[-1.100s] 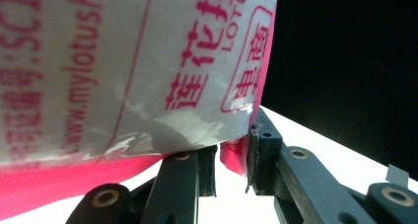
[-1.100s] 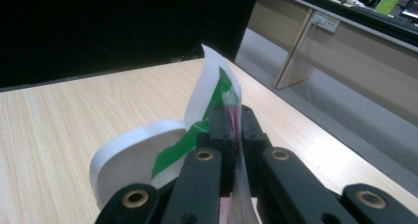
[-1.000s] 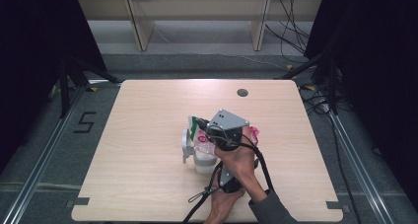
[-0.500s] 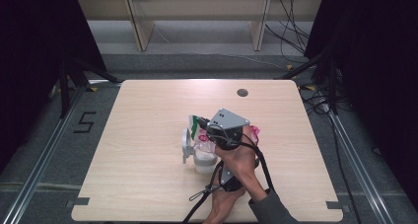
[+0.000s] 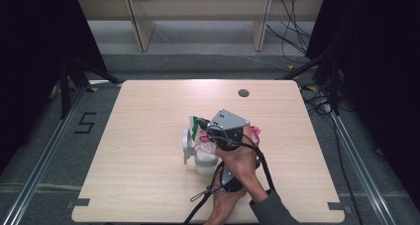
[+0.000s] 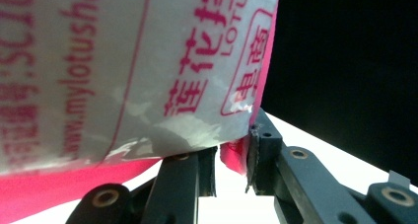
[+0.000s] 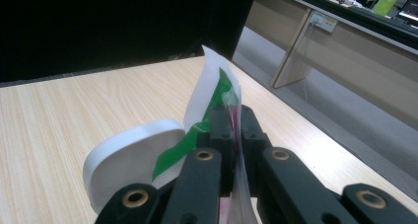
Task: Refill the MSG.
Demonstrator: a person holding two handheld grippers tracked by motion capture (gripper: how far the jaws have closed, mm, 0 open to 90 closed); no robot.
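A plastic bag, white and pink with red print [image 6: 148,61], hangs close in front of the left gripper view. My left gripper [image 6: 231,160] is shut on its pink lower corner. In the right gripper view, my right gripper [image 7: 235,120] is shut on the bag's thin edge, where a green and white strip [image 7: 213,93] sticks up. From above, the right gripper [image 5: 204,128] with its grey plate sits over the bag [image 5: 255,133] at mid-table. One hand [image 5: 240,160] covers much of it. A white cup [image 5: 205,161] stands just below the bag.
A white oval lid [image 7: 130,160] stands on edge beside the cup, seen from above as the lid [image 5: 187,145] to its left. The wooden table [image 5: 148,111] has a small round hole [image 5: 243,92] near its far edge. Cables [image 5: 203,195] trail toward the front edge.
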